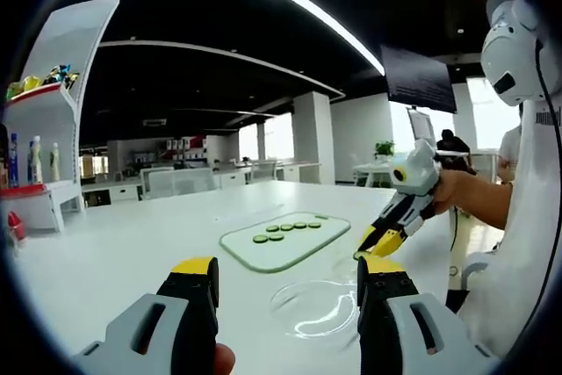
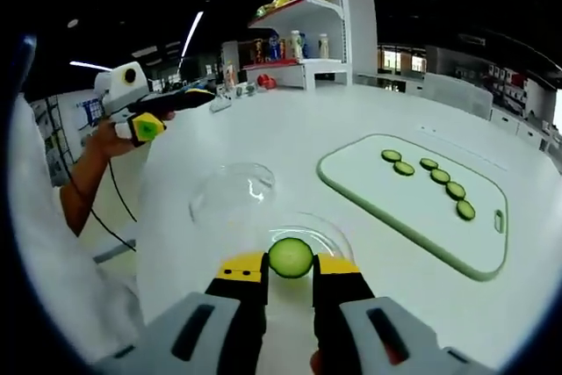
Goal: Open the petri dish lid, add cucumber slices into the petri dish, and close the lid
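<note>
The right tongs (image 2: 291, 280) pinched a cucumber slice (image 2: 291, 257) over the open petri dish (image 2: 338, 236), ready for release; the left tongs (image 1: 288, 280) stood spread.

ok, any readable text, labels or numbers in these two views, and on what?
None can be read.
Bottles and packets on the white shelf unit: labels too small and blurred.
Dark wall screen: blank.
Pale green cutting board with the green cucumber slices, the clear petri dish: no print.
Right gripper, pinching one cucumber slice, and left gripper: no markings.
</note>
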Demonstrator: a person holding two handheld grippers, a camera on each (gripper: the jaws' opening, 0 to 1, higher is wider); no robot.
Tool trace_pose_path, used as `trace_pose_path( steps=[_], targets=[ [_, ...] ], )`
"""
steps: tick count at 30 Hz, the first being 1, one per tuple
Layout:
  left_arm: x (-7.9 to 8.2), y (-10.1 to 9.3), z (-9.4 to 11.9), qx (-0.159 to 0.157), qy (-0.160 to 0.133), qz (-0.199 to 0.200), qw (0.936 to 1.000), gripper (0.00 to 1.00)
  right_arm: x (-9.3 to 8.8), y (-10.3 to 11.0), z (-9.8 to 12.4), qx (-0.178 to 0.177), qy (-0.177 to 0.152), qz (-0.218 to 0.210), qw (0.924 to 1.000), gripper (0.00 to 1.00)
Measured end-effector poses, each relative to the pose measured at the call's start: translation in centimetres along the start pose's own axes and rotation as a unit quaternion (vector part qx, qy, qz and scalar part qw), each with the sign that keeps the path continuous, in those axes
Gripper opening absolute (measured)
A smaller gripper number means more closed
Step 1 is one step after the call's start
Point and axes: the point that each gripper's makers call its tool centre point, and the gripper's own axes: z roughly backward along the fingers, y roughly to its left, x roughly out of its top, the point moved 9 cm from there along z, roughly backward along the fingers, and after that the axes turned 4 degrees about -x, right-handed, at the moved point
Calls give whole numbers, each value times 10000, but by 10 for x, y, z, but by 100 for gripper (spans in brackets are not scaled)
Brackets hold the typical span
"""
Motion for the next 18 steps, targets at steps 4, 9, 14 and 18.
trace_pose_path(
  steps=[4, 9, 14, 18],
  targets=[
    [0, -1, -1, -60, 25, -34, 10000, 64, -2, 0, -4, 33, 71, 6, 10000, 21],
    [-1, -2, -2, -71, 5, -33, 10000, 64, -1, -1, -5, 30, 104, 0, 9999, 21],
    [-2, 0, 0, -49, 0, -5, 10000, 64, -2, -1, -7, 76, 231, 16, 9997, 21],
    [-4, 2, 1, -59, 24, 1, 10000, 64, 3, -1, -2, 78, 116, 6, 9999, 24]
  ],
)
